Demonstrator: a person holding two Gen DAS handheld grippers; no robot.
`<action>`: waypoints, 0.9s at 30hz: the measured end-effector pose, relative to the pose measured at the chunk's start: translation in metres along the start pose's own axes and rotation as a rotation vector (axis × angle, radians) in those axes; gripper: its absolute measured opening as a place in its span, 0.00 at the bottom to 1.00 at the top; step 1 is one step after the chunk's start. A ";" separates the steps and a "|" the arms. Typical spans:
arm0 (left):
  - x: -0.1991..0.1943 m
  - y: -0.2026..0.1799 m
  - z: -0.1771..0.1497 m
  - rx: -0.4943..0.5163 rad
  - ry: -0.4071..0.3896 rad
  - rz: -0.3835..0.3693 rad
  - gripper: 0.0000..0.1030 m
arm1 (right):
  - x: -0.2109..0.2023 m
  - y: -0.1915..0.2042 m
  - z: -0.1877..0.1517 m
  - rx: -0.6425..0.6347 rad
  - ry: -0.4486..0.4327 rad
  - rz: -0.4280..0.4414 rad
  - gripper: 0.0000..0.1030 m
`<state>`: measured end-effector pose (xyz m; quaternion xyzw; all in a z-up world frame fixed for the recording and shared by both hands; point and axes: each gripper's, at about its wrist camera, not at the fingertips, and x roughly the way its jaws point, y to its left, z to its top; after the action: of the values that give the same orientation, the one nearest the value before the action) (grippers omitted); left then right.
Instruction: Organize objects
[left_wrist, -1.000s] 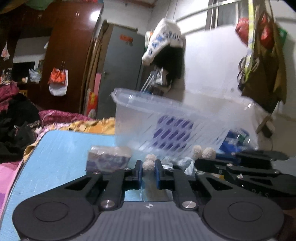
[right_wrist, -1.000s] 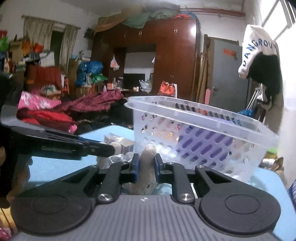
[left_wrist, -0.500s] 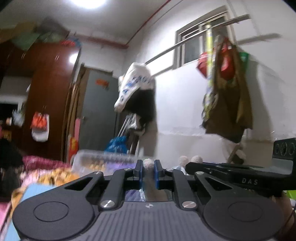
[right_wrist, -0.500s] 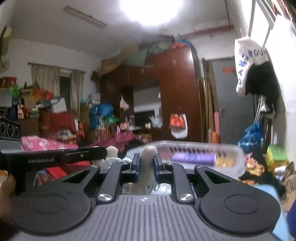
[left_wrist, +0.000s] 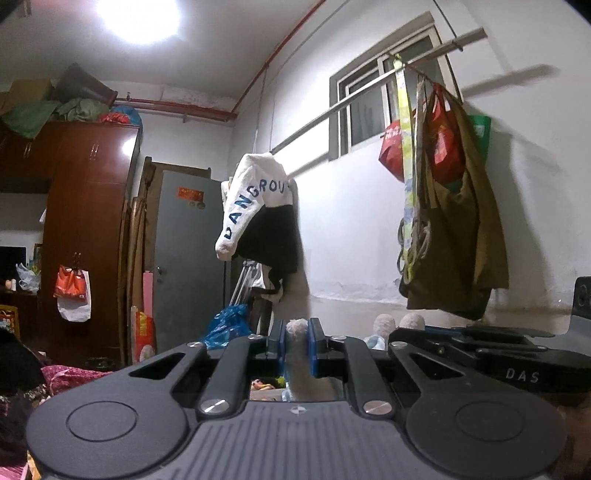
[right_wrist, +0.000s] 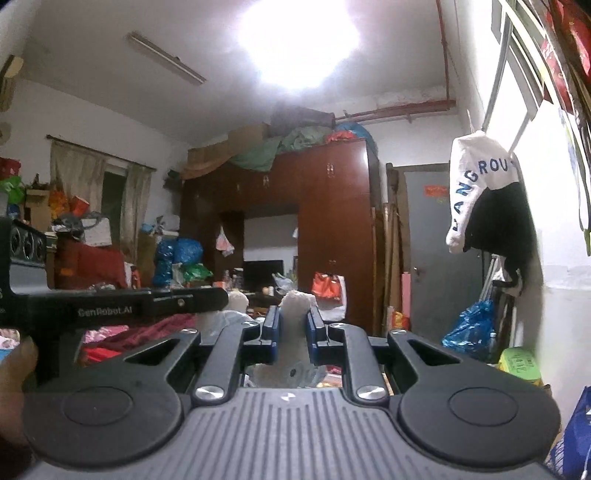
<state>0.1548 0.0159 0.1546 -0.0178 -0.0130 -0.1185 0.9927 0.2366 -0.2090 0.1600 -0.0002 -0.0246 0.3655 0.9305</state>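
Pinching a plush toy (left_wrist: 297, 354) limb apiece, left tongs (left_wrist: 297, 345) and right tongs (right_wrist: 294, 332) sit clamped.

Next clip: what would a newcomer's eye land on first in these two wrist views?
Each gripper pinches a fuzzy white plush limb: the left gripper and the right gripper, both raised toward the room. Next, the white sweatshirt sleeve with blue lettering hanging from a wall rail, and the glaring ceiling lamp overhead.
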 end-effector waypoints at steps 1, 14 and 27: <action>0.003 0.001 0.001 0.004 0.001 0.005 0.14 | 0.004 -0.001 -0.001 0.000 0.006 -0.006 0.16; 0.072 0.023 -0.010 -0.054 0.199 0.038 0.14 | 0.042 -0.025 -0.023 0.071 0.161 -0.057 0.16; 0.132 0.053 -0.048 -0.151 0.458 0.084 0.14 | 0.078 -0.048 -0.050 0.172 0.414 -0.077 0.17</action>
<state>0.2966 0.0343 0.1085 -0.0652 0.2218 -0.0789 0.9697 0.3286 -0.1897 0.1147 0.0049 0.1982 0.3227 0.9255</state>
